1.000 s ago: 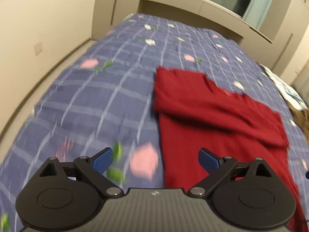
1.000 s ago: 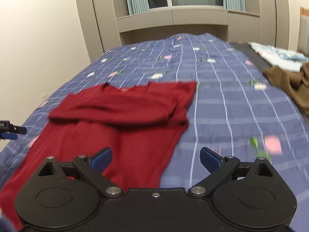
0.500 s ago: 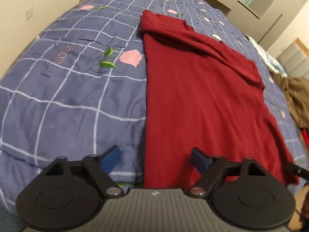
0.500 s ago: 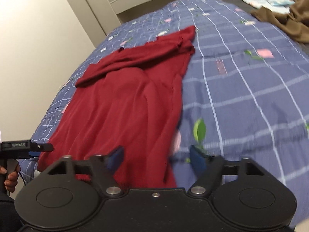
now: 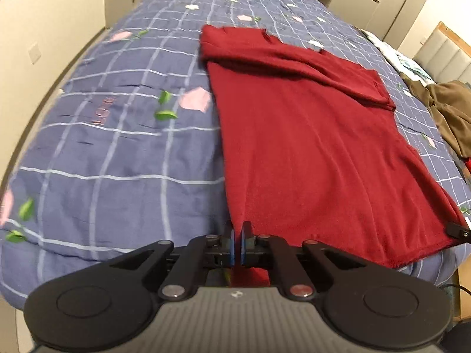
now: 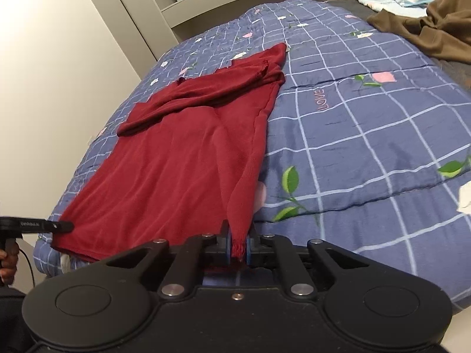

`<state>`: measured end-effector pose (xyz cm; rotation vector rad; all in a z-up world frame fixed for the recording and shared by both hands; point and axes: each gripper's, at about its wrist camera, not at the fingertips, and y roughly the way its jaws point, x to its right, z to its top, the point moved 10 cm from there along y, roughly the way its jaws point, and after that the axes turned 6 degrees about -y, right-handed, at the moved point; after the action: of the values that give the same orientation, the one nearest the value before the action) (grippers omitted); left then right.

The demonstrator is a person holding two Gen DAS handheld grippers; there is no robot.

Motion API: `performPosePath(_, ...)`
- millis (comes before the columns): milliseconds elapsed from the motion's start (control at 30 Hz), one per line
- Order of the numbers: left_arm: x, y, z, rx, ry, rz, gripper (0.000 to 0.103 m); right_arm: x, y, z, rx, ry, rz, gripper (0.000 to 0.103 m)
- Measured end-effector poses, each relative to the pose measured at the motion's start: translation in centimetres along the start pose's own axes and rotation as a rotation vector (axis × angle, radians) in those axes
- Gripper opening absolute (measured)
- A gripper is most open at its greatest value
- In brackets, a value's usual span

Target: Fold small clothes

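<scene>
Red sweater [image 5: 309, 147] is lying flat on the bed, both near corners of its hem being pinched.

Spread body-down on the blue checked quilt [image 5: 117, 153], the sweater is reaching from the near edge toward twelve o'clock, with its sleeves folded across the chest at the far end. In the left wrist view, the left gripper [image 5: 238, 242] is sitting at six o'clock with its fingers pressed together on the hem's left corner; the other gripper's tip is showing at four o'clock on the opposite corner. In the right wrist view, the right gripper [image 6: 238, 247] is pinching a bunched strip of the hem's right corner between its blue pads, the cloth rising in a ridge toward twelve. A brown garment [image 6: 426, 29] is lying well apart at two o'clock.
</scene>
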<state>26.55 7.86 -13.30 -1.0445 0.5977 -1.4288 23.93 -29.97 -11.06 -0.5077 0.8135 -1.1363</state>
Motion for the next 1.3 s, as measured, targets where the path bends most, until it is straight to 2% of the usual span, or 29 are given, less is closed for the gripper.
performPosePath(67, -1.1, 0.0, -0.1, 0.0, 0.0, 0.028, 0.002, 0.3, 0.1, -0.7, -0.023, -0.012, -0.011, 0.008)
performPosePath(167, -2.0, 0.7, -0.7, -0.022, -0.037, 0.013, 0.002, 0.9, 0.9, -1.9, -0.043, -0.012, -0.022, 0.008)
performPosePath(267, -1.5, 1.3, -1.3, -0.011, 0.025, 0.04, 0.003, 0.6, 0.9, -2.0, -0.039, -0.04, -0.036, 0.009)
performPosePath(300, -1.3, 1.3, -1.4, -0.003, 0.044, 0.044, 0.005, 0.4, 0.8, -2.0, -0.035, -0.07, -0.047, 0.014)
performPosePath(333, -1.0, 1.2, -1.6, -0.002, 0.062, 0.047, 0.009, 0.2, 0.7, -1.9, -0.029, -0.101, -0.061, 0.025)
performPosePath(367, -0.8, 1.1, -1.7, -0.006, 0.077, 0.05, 0.015, -0.1, 0.6, -1.9, -0.023, -0.136, -0.075, 0.034)
performPosePath(400, -0.6, 1.0, -1.9, -0.011, 0.096, 0.048, 0.037, -0.3, 0.3, -1.8, -0.012, -0.171, -0.091, 0.058)
performPosePath(433, -0.2, 0.7, -2.0, -0.012, 0.115, 0.037, 0.065, -0.5, 0.2, -1.7, 0.004, -0.201, -0.101, 0.076)
performPosePath(467, 0.1, 0.3, -2.1, -0.001, 0.129, 0.027, 0.074, -0.9, -0.2, -1.5, 0.03, -0.242, -0.106, 0.08)
performPosePath(500, 0.3, -0.1, -2.2, 0.017, 0.144, 0.024, 0.082, -1.4, -0.4, -1.3, 0.052, -0.281, -0.11, 0.08)
performPosePath(567, 0.8, -0.8, -2.4, 0.047, 0.2, 0.041, 0.085, -2.3, -0.8, -1.1, 0.078, -0.363, -0.11, 0.082)
performPosePath(633, 1.4, -1.4, -2.6, 0.089, 0.276, 0.068, 0.095, -3.4, -0.8, -1.0, 0.096, -0.435, -0.092, 0.085)
performPosePath(733, 2.9, -2.3, -3.5, 0.166, 0.447, 0.108, 0.101, -5.1, -0.3, -1.5, 0.079, -0.573, -0.069, 0.085)
performPosePath(833, 4.3, -2.4, -5.2, 0.186, 0.644, 0.154, 0.102, -6.3, 0.5, -2.6, 0.05, -0.719, -0.054, 0.079)
performPosePath(933, 5.0, -1.7, -6.6, 0.193, 0.759, 0.197, 0.102, -7.0, 1.3, -3.6, 0.023, -0.808, -0.059, 0.071)
performPosePath(1067, 5.1, -0.6, -7.5, 0.211, 0.842, 0.257, 0.101, -7.2, 1.9, -5.2, -0.004, -0.918, -0.097, 0.066)
performPosePath(1200, 5.6, -0.5, -8.3, 0.244, 0.908, 0.278, 0.101, -6.9, 2.1, -5.8, 0.012, -0.981, -0.138, 0.065)
performPosePath(1300, 5.7, -0.7, -8.6, 0.243, 0.915, 0.257, 0.091, -6.9, 2.2, -5.7, 0.028, -0.966, -0.146, 0.059)
